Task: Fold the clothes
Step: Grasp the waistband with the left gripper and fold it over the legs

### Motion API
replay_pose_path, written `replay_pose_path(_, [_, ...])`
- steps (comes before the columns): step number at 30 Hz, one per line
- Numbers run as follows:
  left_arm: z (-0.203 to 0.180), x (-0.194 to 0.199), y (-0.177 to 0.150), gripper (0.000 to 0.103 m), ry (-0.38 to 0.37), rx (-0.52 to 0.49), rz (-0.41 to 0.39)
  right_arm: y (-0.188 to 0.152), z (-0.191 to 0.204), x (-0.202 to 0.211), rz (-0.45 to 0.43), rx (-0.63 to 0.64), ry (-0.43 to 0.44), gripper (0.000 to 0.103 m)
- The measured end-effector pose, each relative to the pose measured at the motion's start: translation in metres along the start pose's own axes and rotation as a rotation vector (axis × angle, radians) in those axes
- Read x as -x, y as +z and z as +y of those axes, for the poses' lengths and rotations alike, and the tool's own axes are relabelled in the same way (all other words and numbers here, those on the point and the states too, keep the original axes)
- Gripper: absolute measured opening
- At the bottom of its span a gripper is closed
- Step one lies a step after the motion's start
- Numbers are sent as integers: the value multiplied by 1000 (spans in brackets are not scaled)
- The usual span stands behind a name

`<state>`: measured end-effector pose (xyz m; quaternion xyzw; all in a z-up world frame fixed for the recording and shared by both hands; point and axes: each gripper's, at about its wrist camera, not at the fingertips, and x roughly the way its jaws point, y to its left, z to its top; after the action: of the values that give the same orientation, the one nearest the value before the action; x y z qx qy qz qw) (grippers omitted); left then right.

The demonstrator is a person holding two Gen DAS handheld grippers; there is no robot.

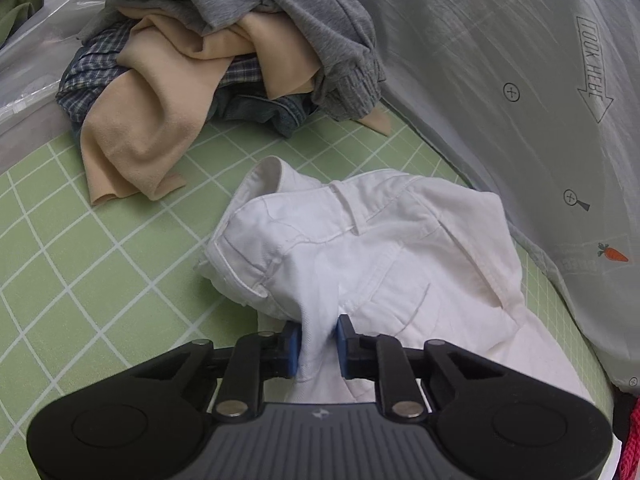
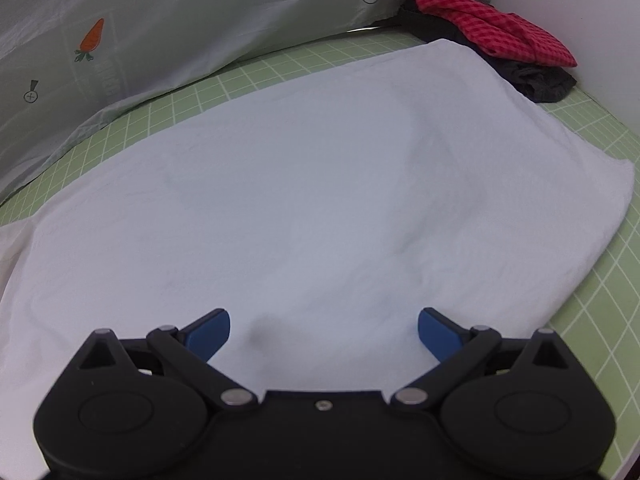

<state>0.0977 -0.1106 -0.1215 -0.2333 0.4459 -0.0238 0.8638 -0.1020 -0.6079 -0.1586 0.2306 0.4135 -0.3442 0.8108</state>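
White trousers (image 1: pixel 360 248) lie crumpled on the green grid mat (image 1: pixel 80 272), waistband toward the far side. My left gripper (image 1: pixel 318 350) is shut on a bunched fold of their white cloth, blue pads pressing it from both sides. In the right wrist view the white trouser leg (image 2: pixel 320 184) spreads flat across the mat (image 2: pixel 600 280). My right gripper (image 2: pixel 324 332) hovers over its near part, open wide, nothing between its blue pads.
A heap of unfolded clothes (image 1: pixel 224 52), grey, beige and plaid, sits at the far left. A pale carrot-print sheet (image 1: pixel 520 80) bounds the mat's far side. A folded red checked garment (image 2: pixel 488 36) on dark clothes (image 2: pixel 540 80) lies at the far right.
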Motion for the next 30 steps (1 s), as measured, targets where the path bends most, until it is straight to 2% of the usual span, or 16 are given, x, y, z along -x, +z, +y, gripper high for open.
replay_pose_path(2, [-9, 12, 0, 13, -31, -33, -30, -1, -8, 2, -1, -15, -2, 102])
replay_pose_path(3, [-15, 18, 1, 6, -46, -55, -44, -1, -11, 2, -1, -18, -5, 102])
replay_pose_path(7, [-52, 40, 1, 5, -111, -165, -90, -1, -23, 7, 1, -23, -7, 102])
replay_pose_path(11, [-102, 53, -10, 4, -186, -277, -102, 1, -37, 13, -1, -10, -10, 102])
replay_pose_path(17, [-186, 51, -46, 4, -302, -440, -71, 9, -70, 19, -9, 30, -38, 102])
replay_pose_path(21, [-241, 31, -94, 4, -338, -525, 9, 19, -103, 17, -5, 16, -68, 102])
replay_pose_path(24, [-270, 2, -134, 5, -304, -547, 109, 27, -130, 14, -3, 6, -96, 102])
replay_pose_path(27, [-280, -39, -169, 10, -213, -519, 237, 35, -156, 9, 5, 3, -119, 102])
replay_pose_path(28, [-281, -50, -178, 12, -196, -504, 263, 38, -163, 8, 5, 1, -125, 102])
replay_pose_path(30, [-282, -58, -185, 16, -180, -475, 266, 45, -177, 4, -1, -2, -135, 102])
